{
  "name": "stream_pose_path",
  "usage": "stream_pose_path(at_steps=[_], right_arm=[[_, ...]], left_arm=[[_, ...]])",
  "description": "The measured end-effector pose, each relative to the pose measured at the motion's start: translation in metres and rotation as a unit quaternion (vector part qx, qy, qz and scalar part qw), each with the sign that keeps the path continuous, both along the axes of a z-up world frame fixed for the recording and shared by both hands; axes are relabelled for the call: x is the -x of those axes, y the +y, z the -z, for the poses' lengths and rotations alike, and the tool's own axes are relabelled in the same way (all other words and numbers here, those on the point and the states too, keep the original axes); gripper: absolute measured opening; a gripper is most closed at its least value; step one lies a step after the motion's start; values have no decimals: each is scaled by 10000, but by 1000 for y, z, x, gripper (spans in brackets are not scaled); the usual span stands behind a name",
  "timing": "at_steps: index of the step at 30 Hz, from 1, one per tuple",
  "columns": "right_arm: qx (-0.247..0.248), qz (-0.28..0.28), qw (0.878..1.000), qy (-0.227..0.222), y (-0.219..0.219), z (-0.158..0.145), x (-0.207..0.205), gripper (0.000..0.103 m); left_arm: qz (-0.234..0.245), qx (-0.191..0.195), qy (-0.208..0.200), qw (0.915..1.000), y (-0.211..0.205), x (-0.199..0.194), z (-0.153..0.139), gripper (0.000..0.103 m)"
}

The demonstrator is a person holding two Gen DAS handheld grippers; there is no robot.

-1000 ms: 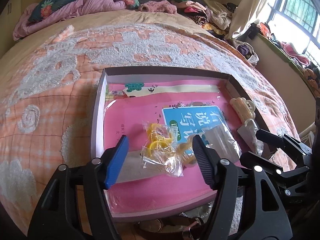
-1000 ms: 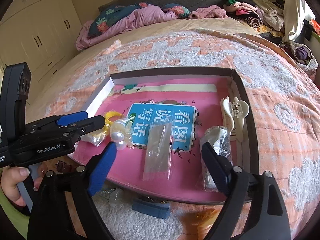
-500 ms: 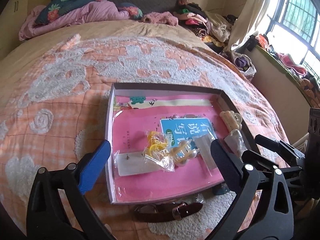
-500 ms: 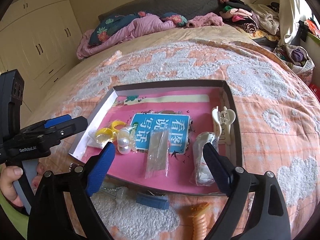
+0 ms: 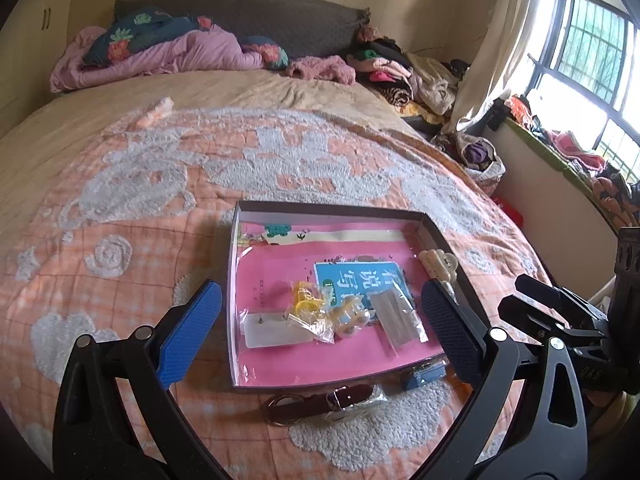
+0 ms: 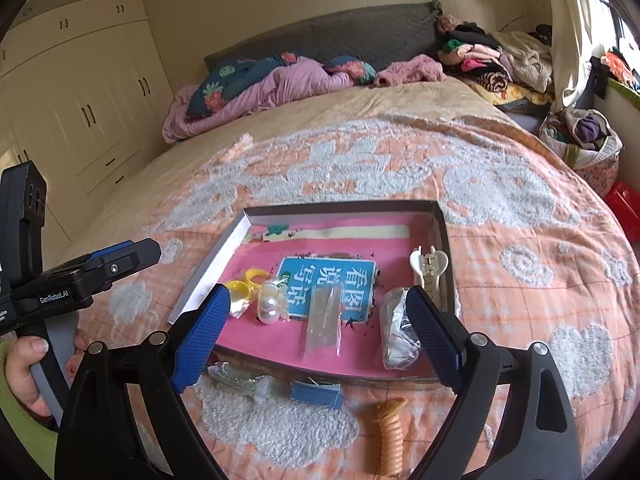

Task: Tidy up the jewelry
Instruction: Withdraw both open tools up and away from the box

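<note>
Jaws of both grippers released, ribbed blue pads [image 5: 188, 336] above shallow pink-lined cardboard tray [image 5: 332, 382] on tufted quilt [image 5: 132, 264].

The blue booklet [image 6: 328, 289] in the tray carries large white Chinese characters — 看图说话写话. The left tongs' [image 6: 120, 258] black body reads "GenRobot.AI" — other print is illegible.
</note>
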State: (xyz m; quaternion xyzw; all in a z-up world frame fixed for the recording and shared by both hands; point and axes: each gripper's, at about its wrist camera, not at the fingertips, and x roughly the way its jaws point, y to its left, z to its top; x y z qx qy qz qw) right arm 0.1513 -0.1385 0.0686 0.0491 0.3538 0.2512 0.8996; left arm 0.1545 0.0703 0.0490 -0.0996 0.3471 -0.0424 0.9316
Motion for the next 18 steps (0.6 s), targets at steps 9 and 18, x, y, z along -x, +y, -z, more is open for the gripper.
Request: stream_pose_path(at_steps=[9,18], right_arm=[[-73,22,9996,-257,-8,-21,20,89],[-146,69,9988,-462,-17,-37,37,89]], left_arm=[[-25,11,-206,9998,-1,21,-17,93],[-50,23,-377,9993,-2,42,-30,93]])
